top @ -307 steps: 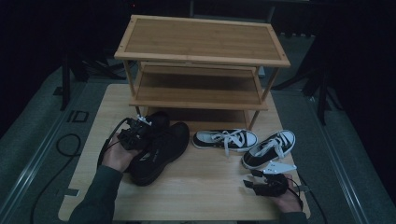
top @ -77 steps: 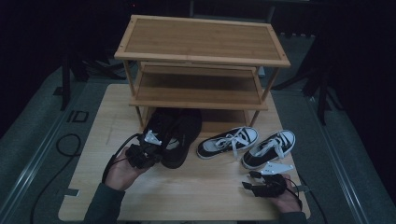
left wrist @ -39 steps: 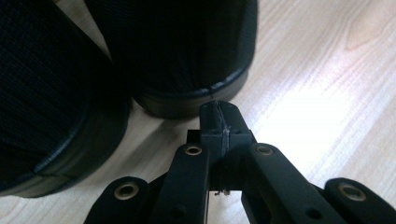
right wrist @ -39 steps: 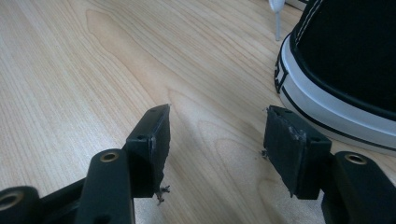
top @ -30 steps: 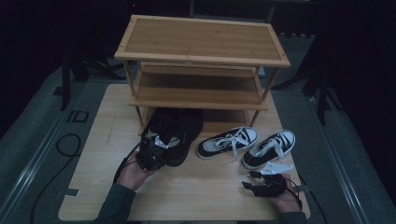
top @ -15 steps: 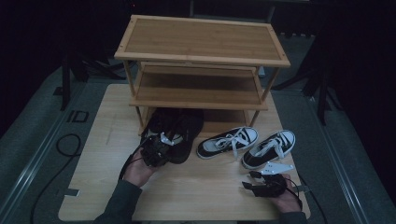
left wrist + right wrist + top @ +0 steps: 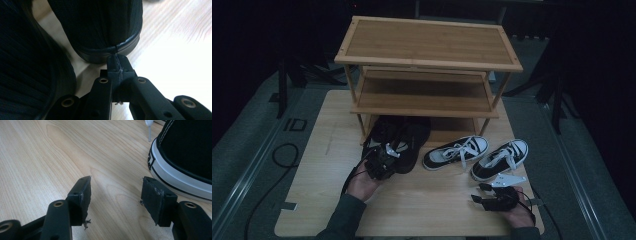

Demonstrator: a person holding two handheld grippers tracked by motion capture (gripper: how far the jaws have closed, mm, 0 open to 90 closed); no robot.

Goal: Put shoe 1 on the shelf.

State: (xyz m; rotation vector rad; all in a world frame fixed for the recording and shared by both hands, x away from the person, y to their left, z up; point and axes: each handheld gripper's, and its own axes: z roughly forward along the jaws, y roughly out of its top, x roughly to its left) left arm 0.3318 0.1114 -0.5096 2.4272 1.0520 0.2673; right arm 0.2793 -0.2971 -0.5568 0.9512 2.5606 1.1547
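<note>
Two black shoes (image 7: 401, 137) lie side by side at the rack's left foot, toes under the lowest shelf. My left gripper (image 7: 388, 151) is shut with nothing between its jaws. In the left gripper view its closed tips (image 7: 117, 59) touch the heel rim of one black shoe (image 7: 105, 30), and the other black shoe (image 7: 25, 65) lies to the left. My right gripper (image 7: 477, 193) rests open near the table's front right. In the right gripper view its jaws (image 7: 116, 187) stand apart over bare wood, beside a black-and-white sneaker (image 7: 185, 152).
A three-tier bamboo rack (image 7: 427, 50) stands at the back of the wooden table (image 7: 327, 150). Two black-and-white sneakers (image 7: 455, 151) (image 7: 500, 159) lie in front of its right half. Dark floor and a cable (image 7: 282, 155) surround the table.
The black shoes went from the table's left side to the rack's foot. My left hand then slid right, up to their heels. The right gripper stayed put.
</note>
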